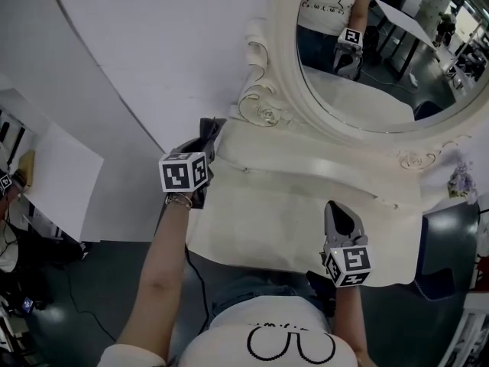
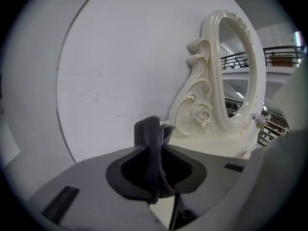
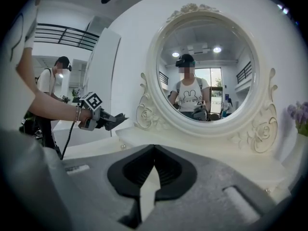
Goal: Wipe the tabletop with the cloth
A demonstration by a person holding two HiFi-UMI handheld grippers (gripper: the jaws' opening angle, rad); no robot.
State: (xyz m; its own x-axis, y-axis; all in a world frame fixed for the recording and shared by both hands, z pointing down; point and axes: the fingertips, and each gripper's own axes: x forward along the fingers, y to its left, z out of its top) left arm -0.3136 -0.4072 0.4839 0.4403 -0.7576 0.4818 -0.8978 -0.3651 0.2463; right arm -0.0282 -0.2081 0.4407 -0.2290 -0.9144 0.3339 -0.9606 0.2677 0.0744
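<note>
Left arm (image 1: 163, 262) is bare and stretched forward, with a bracelet (image 1: 178, 200) at the wrist. The hand is hidden behind the marker cube (image 1: 184, 172). Left gripper (image 1: 208, 131) sits at the left rear corner of the table (image 1: 290, 220), just beside the scroll (image 1: 260, 102) of the mirror frame, jaws pointing away from the body toward the wall (image 1: 176, 44). In the right gripper view it is roughly level and aimed at the frame base. It looks raised off the top, though contact can't be confirmed.

Left jaws are clamped on the cloth (image 2: 153, 150). It is dark grey, pinched in a vertical fold, with its upper end poking out past the tips and a strip hanging down between the jaws. So the cloth is in the left gripper at the table's left rear, not spread on the top.

Right arm is tucked close to the body and only the wrist shows below its cube (image 1: 349, 264). Right gripper (image 1: 340, 211) is over the front right part of the table, near the front edge and well apart from the left one, pointing forward at the mirror (image 1: 367, 60). Its jaws are closed tip to tip with nothing between them, and only pale tabletop shows through the slit below.

The mirror reflects the person's torso and a gripper. Purple flowers (image 1: 461, 180) are at the table's right rear. Another person (image 3: 48, 81) stands off to the left in the right gripper view.
</note>
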